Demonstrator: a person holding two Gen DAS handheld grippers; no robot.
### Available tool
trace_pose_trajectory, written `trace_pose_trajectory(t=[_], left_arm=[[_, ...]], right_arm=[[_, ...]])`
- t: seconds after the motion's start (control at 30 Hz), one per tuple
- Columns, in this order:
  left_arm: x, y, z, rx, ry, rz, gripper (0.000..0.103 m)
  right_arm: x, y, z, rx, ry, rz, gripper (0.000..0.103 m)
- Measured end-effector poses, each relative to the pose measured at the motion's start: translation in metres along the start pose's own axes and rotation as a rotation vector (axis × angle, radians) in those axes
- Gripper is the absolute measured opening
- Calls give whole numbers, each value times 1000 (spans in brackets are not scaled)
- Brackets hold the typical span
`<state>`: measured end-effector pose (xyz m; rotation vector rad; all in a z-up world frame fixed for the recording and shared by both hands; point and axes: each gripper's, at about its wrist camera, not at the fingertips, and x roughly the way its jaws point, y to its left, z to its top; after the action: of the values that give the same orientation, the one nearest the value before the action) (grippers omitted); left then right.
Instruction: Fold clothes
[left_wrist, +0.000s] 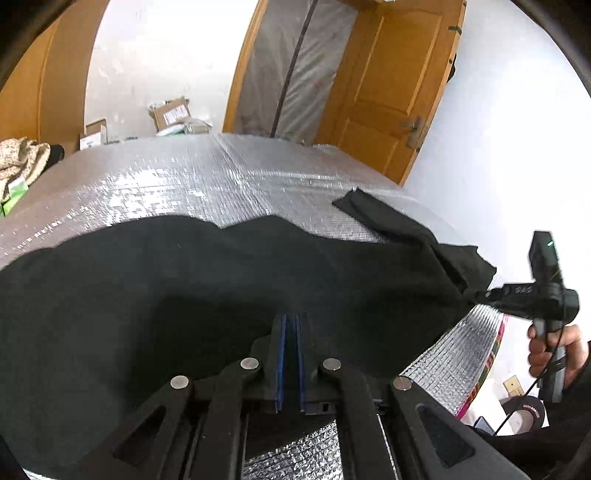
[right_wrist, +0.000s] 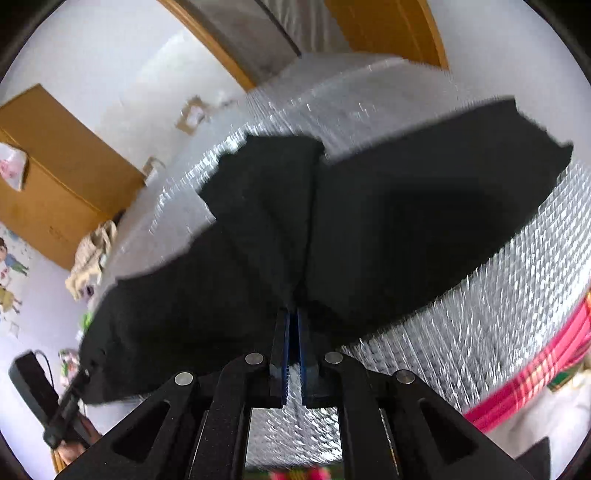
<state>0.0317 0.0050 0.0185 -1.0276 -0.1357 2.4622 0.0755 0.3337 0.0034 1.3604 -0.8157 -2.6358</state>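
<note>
Silver foil surface, black garment stretched wide

The worktop is covered all over with a shiny silver sheet that has little squares on it. A big black cloth lies spread across the near part of it, filling the lower half of the left wrist view. One end of the cloth sticks out toward the right of the frame. The worktop's far side is bare silver.

L tongs pinch black garment; R tongs grip corner.
</note>
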Motion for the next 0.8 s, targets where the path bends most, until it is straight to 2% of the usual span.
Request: trace_pose_trajectory(t=[0.03, 0.17, 0.3, 0.4, 0.53, 0.6, 0.63, 0.73, 0.8], left_arm=[[4, -1, 0, -2, 9, 0, 4], [19, -3, -3, -3, 47, 8, 4], [26, 1, -6, -8, 64, 11, 4], [25, 4, -8, -15, 57, 1, 4], [27, 4, -9, -20, 56, -2, 4], [27, 3, -9, -18, 57, -1, 4], [27, 2, -9, -17, 57, -1, 4], [26, 3, -9, -20, 55, -2, 4], [27, 2, -9, -21, 55, -1, 4]], right_arm=[[-1, 0, -1, -13, -2, -10, 8], [-23, 15, 6, -114, -101, -62, 26], [-25, 16, 12, -140, -132, -81, 27], [-14, -5, 14, -94, -120, -131, 27], [-4, -25, 18, -76, -138, -176, 27], [-2, -26, 22, -115, -153, -233, 20], [-1, -27, 25, -128, -159, -266, 12], [-3, -41, 35, -114, -175, -300, 7], [-4, -48, 42, -86, -170, -289, 6]])
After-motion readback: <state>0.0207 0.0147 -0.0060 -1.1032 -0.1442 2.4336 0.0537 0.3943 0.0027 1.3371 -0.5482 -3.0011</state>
